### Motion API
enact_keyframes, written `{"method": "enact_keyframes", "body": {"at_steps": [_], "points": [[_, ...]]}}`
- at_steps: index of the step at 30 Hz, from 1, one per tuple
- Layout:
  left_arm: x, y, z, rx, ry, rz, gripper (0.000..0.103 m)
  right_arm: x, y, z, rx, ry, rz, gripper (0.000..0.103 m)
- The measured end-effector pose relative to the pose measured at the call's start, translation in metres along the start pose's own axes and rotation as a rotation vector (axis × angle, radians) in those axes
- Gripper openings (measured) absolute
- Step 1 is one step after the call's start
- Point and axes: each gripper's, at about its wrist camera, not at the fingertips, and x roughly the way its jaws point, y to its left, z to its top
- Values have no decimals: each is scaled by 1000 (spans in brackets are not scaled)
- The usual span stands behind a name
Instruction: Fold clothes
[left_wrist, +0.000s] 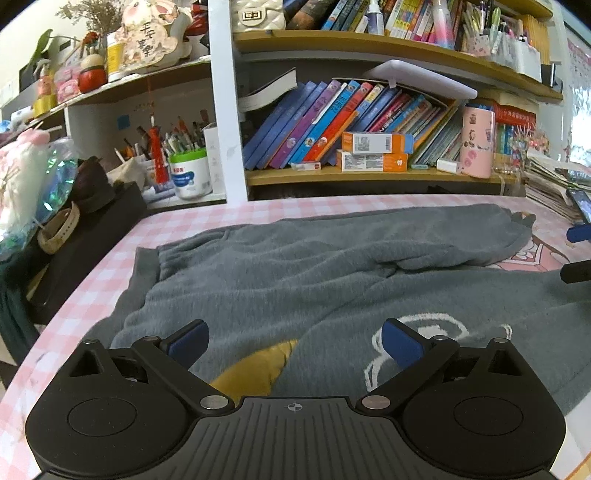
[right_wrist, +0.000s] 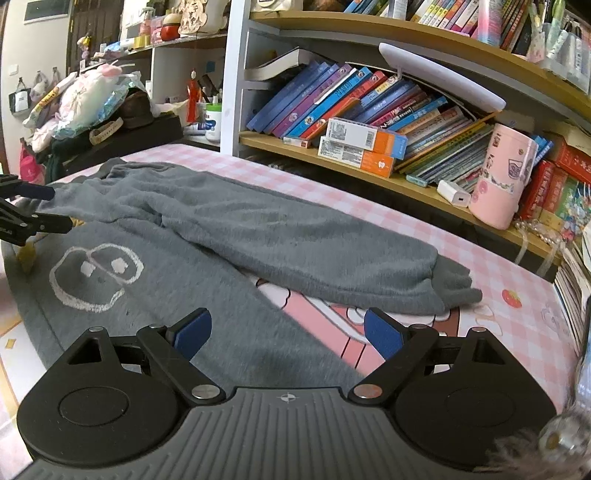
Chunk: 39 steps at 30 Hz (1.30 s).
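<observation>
Both hand-held grippers, left (left_wrist: 295, 343) and right (right_wrist: 288, 334), hover with jaws apart and empty over the grey trousers (right_wrist: 258, 236); next, I judge, grasp the leg cuff (right_wrist: 456, 286) at 2 o'clock.

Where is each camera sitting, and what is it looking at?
Left wrist view: sits on the left gripper, jaws open, looking over the grey pants toward the bookshelf.
Right wrist view: sits on the right gripper, jaws open, above the pants' leg and the pink checked tablecloth.
Shared: pants, bookshelf, pink cup; each glimpses the other gripper.
</observation>
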Motion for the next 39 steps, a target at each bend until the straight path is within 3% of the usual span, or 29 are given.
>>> {"method": "enact_keyframes", "body": {"at_steps": [12, 17, 21, 30, 32, 39], "points": [[22, 7, 18, 21, 5, -53, 101, 24, -32, 16, 40, 19, 22, 90], [39, 19, 32, 40, 42, -34, 101, 38, -55, 26, 57, 22, 22, 92], [52, 29, 43, 88, 28, 9, 101, 53, -76, 35, 86, 19, 25, 92], [89, 35, 67, 284, 22, 6, 101, 89, -108, 49, 1, 29, -29, 92], [94, 35, 69, 349, -32, 1, 101, 93, -112, 51, -34, 17, -21, 92], [125, 53, 81, 305, -40, -44, 101, 114, -124, 57, -98, 37, 19, 93]]}}
